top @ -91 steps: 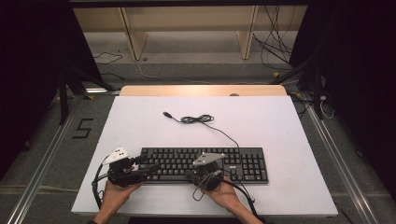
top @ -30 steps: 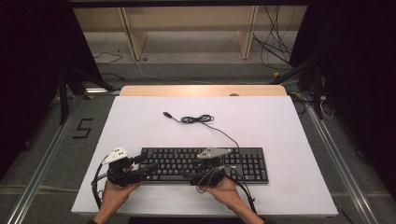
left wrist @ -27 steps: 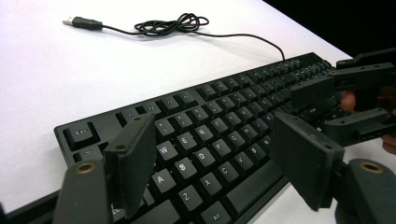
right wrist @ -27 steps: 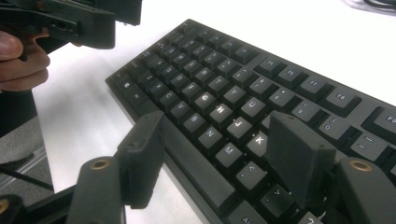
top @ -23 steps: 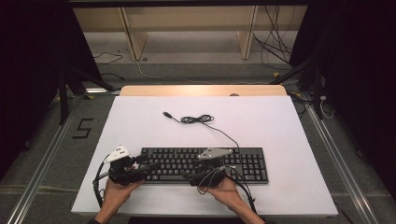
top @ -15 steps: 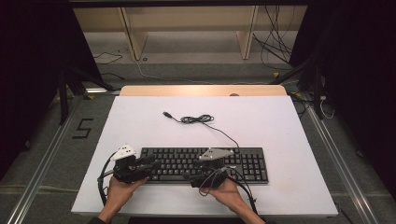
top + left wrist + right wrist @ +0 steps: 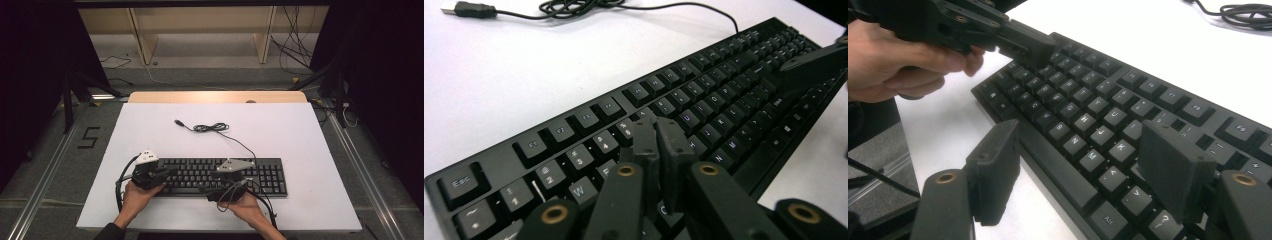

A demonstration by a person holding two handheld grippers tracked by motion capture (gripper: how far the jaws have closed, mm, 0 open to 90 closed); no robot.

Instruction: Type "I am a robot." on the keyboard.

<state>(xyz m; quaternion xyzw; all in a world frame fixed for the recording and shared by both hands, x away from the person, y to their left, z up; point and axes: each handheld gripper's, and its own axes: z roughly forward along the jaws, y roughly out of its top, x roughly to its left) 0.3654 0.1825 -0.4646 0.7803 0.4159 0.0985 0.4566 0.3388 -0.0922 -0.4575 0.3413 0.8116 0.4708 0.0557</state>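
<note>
**Now the left fingers are closed over the keys**

Nearest, the left gripper (image 7: 658, 150) has just closed on nothing, tips over the black keyboard (image 7: 220, 176) on the tabletop (image 7: 300, 130); likely keypressing. The right gripper (image 7: 1088, 165) hovers wide, empty, over the front edge.

Bare white bench (image 7: 150, 130) open from 9 through 12 to 3 o'clock, keyboard (image 7: 220, 175) blocking the near middle, coiled cable (image 7: 212, 128) at 12 o'clock, plug end (image 7: 178, 122) just left, clear strip right of keyboard
</note>
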